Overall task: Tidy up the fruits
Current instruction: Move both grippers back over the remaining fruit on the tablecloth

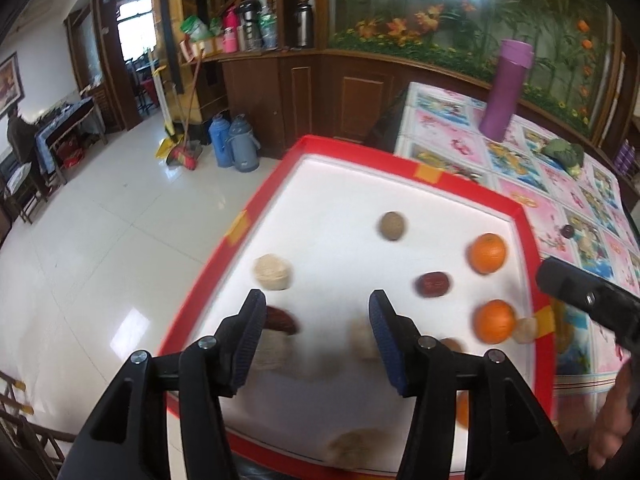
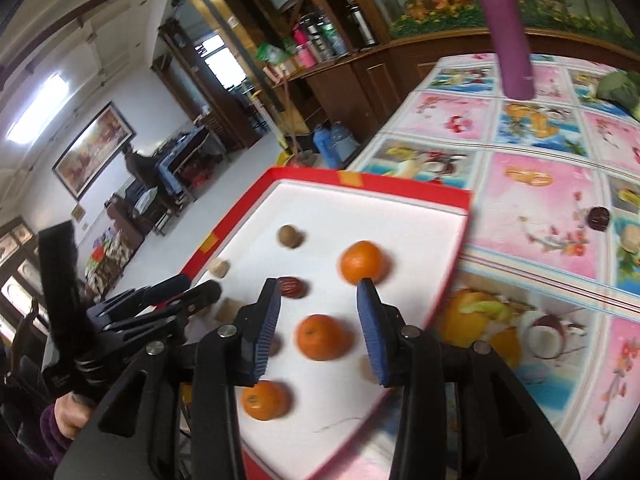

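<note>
A red-rimmed tray (image 1: 472,188) (image 2: 400,184) with a white floor lies on the table. It holds several fruits: oranges (image 1: 487,253) (image 2: 363,262), a second orange (image 1: 495,321) (image 2: 322,336), a third orange (image 2: 265,399), a dark red date (image 1: 433,284) (image 2: 292,286), a brown ball (image 1: 393,226) (image 2: 290,236) and a pale ball (image 1: 273,272) (image 2: 219,268). My left gripper (image 1: 316,304) (image 2: 200,286) hovers open over the tray's near left part, with nothing between its fingers. My right gripper (image 2: 319,292) hangs open above the middle orange. Its body (image 1: 592,300) shows in the left wrist view.
On the flowered tablecloth (image 2: 540,208) to the right of the tray lie a dark fruit (image 2: 599,218) (image 1: 568,231) and a pale one (image 2: 632,238). Farther back are an upright purple flask (image 1: 506,88) (image 2: 506,28) and a green vegetable (image 1: 564,154). The floor drops off left of the tray.
</note>
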`<state>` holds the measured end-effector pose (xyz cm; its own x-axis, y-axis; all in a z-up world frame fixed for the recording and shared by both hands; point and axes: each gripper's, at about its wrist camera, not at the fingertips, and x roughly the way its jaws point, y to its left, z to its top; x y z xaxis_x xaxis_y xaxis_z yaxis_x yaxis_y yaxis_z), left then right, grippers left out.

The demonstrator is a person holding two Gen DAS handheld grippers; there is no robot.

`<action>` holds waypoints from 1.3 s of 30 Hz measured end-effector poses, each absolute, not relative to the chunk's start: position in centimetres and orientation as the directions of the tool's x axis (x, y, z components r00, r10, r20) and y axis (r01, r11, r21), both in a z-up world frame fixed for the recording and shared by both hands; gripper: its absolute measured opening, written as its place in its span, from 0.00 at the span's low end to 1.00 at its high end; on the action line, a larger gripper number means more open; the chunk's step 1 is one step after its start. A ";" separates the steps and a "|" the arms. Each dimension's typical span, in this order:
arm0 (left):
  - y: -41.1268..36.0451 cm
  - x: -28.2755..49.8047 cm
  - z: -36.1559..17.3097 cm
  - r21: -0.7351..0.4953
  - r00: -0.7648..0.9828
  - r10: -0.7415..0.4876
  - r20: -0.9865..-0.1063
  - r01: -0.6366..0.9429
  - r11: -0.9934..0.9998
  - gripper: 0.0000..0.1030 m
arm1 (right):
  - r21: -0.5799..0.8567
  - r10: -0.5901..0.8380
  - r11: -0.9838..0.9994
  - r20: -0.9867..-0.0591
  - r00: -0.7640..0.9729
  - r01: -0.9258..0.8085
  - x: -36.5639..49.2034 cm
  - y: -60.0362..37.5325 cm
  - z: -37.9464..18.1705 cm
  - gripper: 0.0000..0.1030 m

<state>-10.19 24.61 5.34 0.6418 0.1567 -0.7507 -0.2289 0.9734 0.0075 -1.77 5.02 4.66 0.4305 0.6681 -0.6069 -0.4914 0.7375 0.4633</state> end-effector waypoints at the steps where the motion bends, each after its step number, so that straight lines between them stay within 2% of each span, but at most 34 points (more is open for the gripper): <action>1: 24.1 -10.1 5.4 0.011 0.644 0.153 -0.750 -0.218 0.976 0.53 | 0.467 0.662 0.745 -0.607 0.440 -0.476 -1.5 4.2 4.6 0.41; 10: 18.6 -9.0 6.6 0.056 0.653 0.108 -0.750 -0.099 0.993 0.60 | 0.414 0.532 0.847 -0.642 0.552 -0.334 1.1 -4.5 3.5 0.41; 15: 15.5 -7.8 7.3 0.060 0.655 0.058 -0.754 -0.020 0.998 0.61 | 0.289 0.357 0.934 -0.702 0.616 -0.212 3.9 -9.5 2.1 0.41; 23: 10.2 -5.4 7.7 0.035 0.646 -0.034 -0.762 0.095 0.995 0.64 | 0.252 0.305 0.952 -0.737 0.604 -0.173 6.2 -11.2 0.9 0.41; 30: 8.1 -4.0 7.4 0.035 0.628 -0.054 -0.776 0.129 0.991 0.64 | 0.209 0.251 0.968 -0.746 0.617 -0.140 7.7 -11.3 0.9 0.40; 32: 7.8 -3.7 7.2 0.036 0.622 -0.055 -0.781 0.133 0.991 0.64 | 0.168 0.220 0.975 -0.756 0.616 -0.143 7.9 -11.0 0.9 0.36; 35: 7.1 -2.9 7.1 0.036 0.614 -0.058 -0.788 0.139 0.990 0.64 | 0.075 0.157 0.985 -0.772 0.616 -0.156 7.9 -10.3 0.9 0.24; 39: 5.4 -1.3 6.7 0.048 0.605 -0.059 -0.794 0.158 0.986 0.64 | 0.041 0.129 0.987 -0.781 0.611 -0.156 8.0 -10.9 1.0 0.23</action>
